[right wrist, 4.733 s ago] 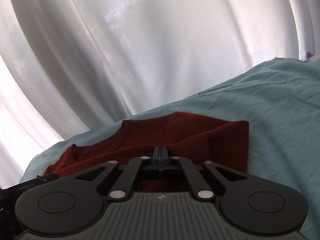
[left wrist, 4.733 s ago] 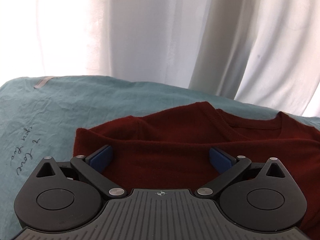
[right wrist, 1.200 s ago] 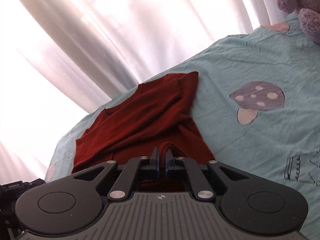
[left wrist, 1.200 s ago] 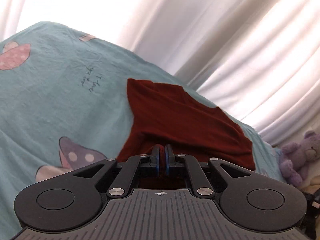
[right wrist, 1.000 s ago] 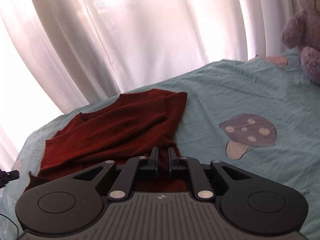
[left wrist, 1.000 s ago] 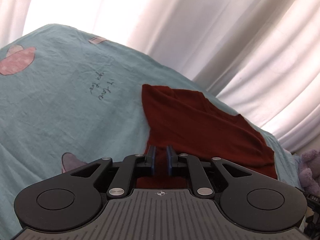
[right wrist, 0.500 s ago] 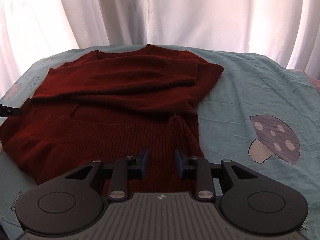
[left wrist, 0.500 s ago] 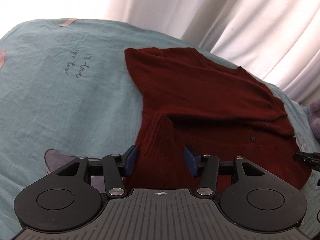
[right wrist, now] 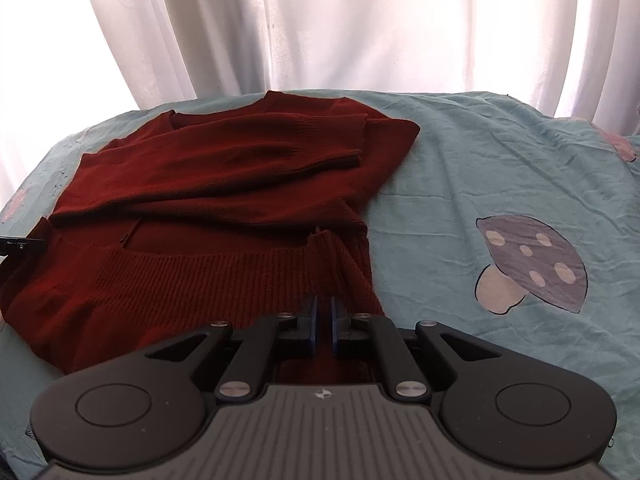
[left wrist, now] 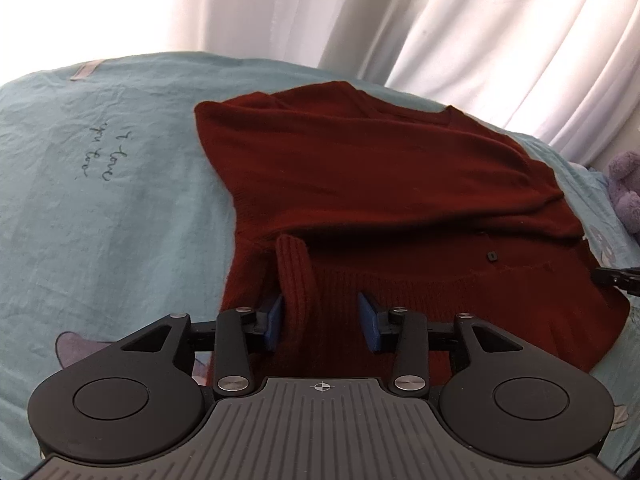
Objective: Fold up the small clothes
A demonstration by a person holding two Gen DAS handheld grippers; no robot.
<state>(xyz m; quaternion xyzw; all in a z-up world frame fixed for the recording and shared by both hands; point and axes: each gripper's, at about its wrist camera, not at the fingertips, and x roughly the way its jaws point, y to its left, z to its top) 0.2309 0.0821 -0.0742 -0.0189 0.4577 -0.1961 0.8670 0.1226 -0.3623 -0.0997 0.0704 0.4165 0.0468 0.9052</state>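
A dark red knitted sweater (left wrist: pixel 380 200) lies on the teal bedsheet (left wrist: pixel 100 220), sleeves folded across its body. It also shows in the right wrist view (right wrist: pixel 220 184). My left gripper (left wrist: pixel 322 322) is open over the ribbed hem at the sweater's left corner, with a raised fold of hem between the blue pads, against the left one. My right gripper (right wrist: pixel 322 320) has its jaws nearly closed on a pinch of ribbed hem at the sweater's right corner. The tip of the other gripper shows at each view's edge.
White curtains (right wrist: pixel 320 28) hang behind the bed. The sheet has mushroom prints (right wrist: pixel 532 264) and handwriting print (left wrist: pixel 96 156). A purple plush toy (left wrist: pixel 626 188) sits at the far right of the left wrist view.
Both grippers let go of the hem and opened half a second ago. Since then the right gripper has closed again on the hem corner; the left has stayed open and shifted closer.
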